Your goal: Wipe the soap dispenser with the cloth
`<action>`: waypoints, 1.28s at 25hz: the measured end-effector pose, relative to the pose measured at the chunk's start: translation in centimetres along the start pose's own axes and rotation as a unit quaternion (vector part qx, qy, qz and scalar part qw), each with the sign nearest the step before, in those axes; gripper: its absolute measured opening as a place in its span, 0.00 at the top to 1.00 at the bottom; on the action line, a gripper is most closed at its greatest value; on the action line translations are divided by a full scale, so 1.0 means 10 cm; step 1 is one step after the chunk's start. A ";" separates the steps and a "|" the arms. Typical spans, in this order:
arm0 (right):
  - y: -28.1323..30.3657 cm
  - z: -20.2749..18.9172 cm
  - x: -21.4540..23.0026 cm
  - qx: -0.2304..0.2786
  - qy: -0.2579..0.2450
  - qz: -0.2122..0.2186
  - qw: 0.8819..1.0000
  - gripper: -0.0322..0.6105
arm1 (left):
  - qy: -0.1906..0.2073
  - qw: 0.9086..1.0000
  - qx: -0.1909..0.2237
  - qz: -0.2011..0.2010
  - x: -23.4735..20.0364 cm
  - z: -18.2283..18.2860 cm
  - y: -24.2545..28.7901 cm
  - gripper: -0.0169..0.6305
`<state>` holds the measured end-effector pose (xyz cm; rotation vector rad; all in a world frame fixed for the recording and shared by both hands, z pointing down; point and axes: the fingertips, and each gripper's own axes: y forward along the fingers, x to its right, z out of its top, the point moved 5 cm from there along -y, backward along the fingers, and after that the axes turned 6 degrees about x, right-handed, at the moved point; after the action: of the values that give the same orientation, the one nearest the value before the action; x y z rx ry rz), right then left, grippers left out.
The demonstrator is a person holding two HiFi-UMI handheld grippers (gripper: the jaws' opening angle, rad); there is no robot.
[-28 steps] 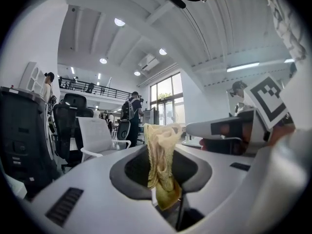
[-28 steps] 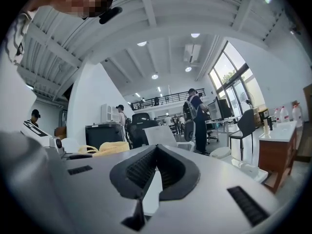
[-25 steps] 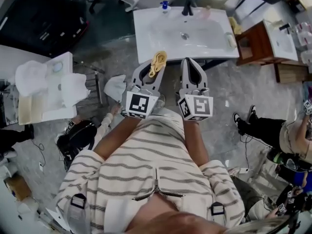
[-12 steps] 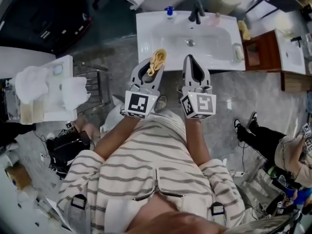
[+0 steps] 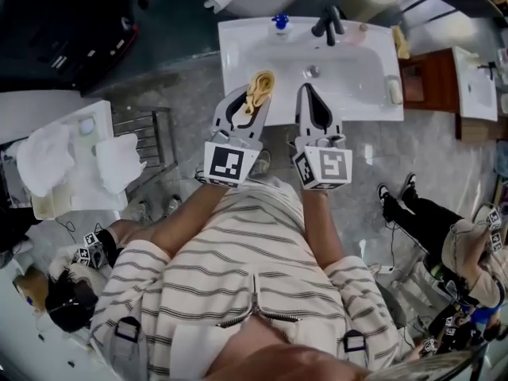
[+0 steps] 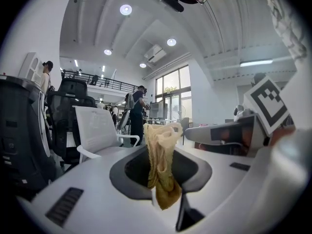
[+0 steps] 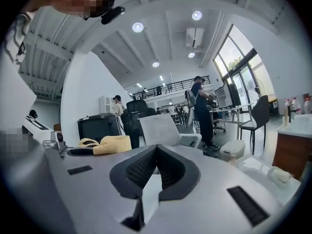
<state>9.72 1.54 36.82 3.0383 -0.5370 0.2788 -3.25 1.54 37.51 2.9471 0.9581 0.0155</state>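
The soap dispenser (image 5: 279, 23), clear with a blue pump, stands on the back left corner of the white sink (image 5: 254, 58), beside the black tap (image 5: 329, 24). My left gripper (image 5: 254, 95) is shut on a crumpled yellow cloth (image 5: 260, 84), which sticks up above the jaws over the sink's front edge. In the left gripper view the cloth (image 6: 162, 177) hangs pinched between the jaws. My right gripper (image 5: 305, 92) is beside it, shut and empty, its tip over the sink's front rim. The right gripper view shows its pads (image 7: 161, 167) closed together with nothing between them. Both grippers are well short of the dispenser.
A soap bar (image 5: 394, 91) lies on the sink's right rim. A wooden cabinet (image 5: 427, 76) stands to the right of the sink. A rack with white towels (image 5: 75, 155) is at the left. A person (image 5: 444, 232) sits on the floor at the right.
Both grippers have moved forward side by side toward the sink, tips now over its front edge. The cloth stays pinched in the left gripper; the right stays shut.
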 end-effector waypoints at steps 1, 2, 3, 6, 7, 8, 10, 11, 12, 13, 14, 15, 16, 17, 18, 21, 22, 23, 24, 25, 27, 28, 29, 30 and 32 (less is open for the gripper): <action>0.07 -0.03 0.00 -0.003 -0.001 -0.003 1.000 0.95 | -0.002 1.000 -0.003 -0.003 -0.05 -0.02 0.04 0.83; 0.13 -0.06 0.00 -0.006 -0.001 -0.006 1.000 0.95 | -0.004 1.000 -0.006 -0.006 -0.10 -0.04 0.07 0.83; 0.20 -0.08 0.00 -0.010 0.000 -0.009 1.000 0.95 | -0.005 1.000 -0.008 -0.010 -0.15 -0.07 0.11 0.83; 0.39 -0.15 0.01 -0.017 0.006 -0.017 1.000 0.95 | -0.007 1.000 -0.013 -0.021 -0.30 -0.11 0.21 0.83; 0.44 -0.16 0.02 -0.018 0.008 -0.019 1.000 0.95 | -0.007 1.000 -0.014 -0.025 -0.34 -0.13 0.25 0.83; 0.49 -0.18 0.03 -0.019 0.010 -0.021 1.000 0.95 | -0.009 0.999 -0.015 -0.028 -0.38 -0.14 0.28 0.83; 0.60 -0.23 0.05 -0.023 0.010 -0.026 0.999 0.95 | -0.013 0.999 -0.018 -0.034 -0.46 -0.18 0.35 0.83; 0.65 -0.26 0.06 -0.026 0.012 -0.030 0.999 0.95 | -0.014 0.999 -0.020 -0.037 -0.50 -0.20 0.38 0.83; 0.69 -0.28 0.07 -0.029 0.015 -0.034 0.999 0.95 | -0.015 0.999 -0.022 -0.039 -0.54 -0.22 0.41 0.83; 0.72 -0.31 0.09 -0.031 0.020 -0.038 0.999 0.95 | -0.015 0.999 -0.024 -0.040 -0.56 -0.24 0.43 0.83; 0.76 -0.33 0.11 -0.032 0.023 -0.039 0.998 0.95 | -0.016 0.999 -0.025 -0.039 -0.59 -0.27 0.47 0.83; 0.80 -0.36 0.13 -0.033 0.025 -0.040 0.998 0.95 | -0.017 0.999 -0.027 -0.038 -0.62 -0.30 0.50 0.83; 0.85 -0.38 0.16 -0.034 0.025 -0.039 0.998 0.95 | -0.018 0.999 -0.028 -0.035 -0.65 -0.33 0.54 0.83; 0.90 -0.41 0.19 -0.037 0.024 -0.038 0.998 0.95 | -0.019 0.999 -0.030 -0.033 -0.66 -0.36 0.57 0.83; 0.95 -0.45 0.22 -0.041 0.023 -0.035 0.998 0.95 | -0.019 0.999 -0.030 -0.030 -0.67 -0.38 0.60 0.83; 1.09 -0.59 0.31 -0.058 0.016 -0.025 0.998 0.95 | -0.007 0.999 -0.035 -0.023 -0.70 -0.47 0.66 0.83; 1.15 -0.63 0.35 -0.063 0.013 -0.022 0.998 0.95 | 0.000 0.999 -0.041 -0.018 -0.73 -0.50 0.67 0.83; 1.21 -0.67 0.37 -0.066 0.010 -0.018 0.998 0.95 | 0.005 0.999 -0.048 -0.012 -0.75 -0.53 0.69 0.83; 1.26 -0.71 0.40 -0.069 0.006 -0.015 0.997 0.95 | 0.006 0.999 -0.053 -0.006 -0.78 -0.55 0.69 0.83; 1.31 -0.76 0.42 -0.072 0.003 -0.011 0.997 0.94 | 0.005 0.998 -0.057 -0.001 -0.78 -0.57 0.69 0.83; 1.39 -0.85 0.48 -0.081 -0.001 -0.007 0.997 0.94 | -0.003 0.998 -0.055 0.006 -0.77 -0.62 0.72 0.83; 1.43 -0.90 0.51 -0.085 -0.001 -0.005 0.996 0.94 | -0.006 0.999 -0.053 0.009 -0.76 -0.64 0.74 0.83; 1.46 -0.94 0.54 -0.089 0.000 -0.003 0.996 0.93 | -0.008 0.999 -0.052 0.011 -0.75 -0.66 0.76 0.83; 1.48 -0.99 0.55 -0.093 0.002 0.000 0.996 0.91 | -0.011 0.999 -0.051 0.012 -0.74 -0.69 0.76 0.83; 1.50 -1.07 0.58 -0.100 0.005 0.003 0.995 0.89 | -0.018 0.998 -0.056 0.016 -0.70 -0.75 0.76 0.83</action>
<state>8.13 -13.76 48.58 2.8414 -0.5377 0.2253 -4.63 -8.48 45.37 2.8502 0.8746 0.0177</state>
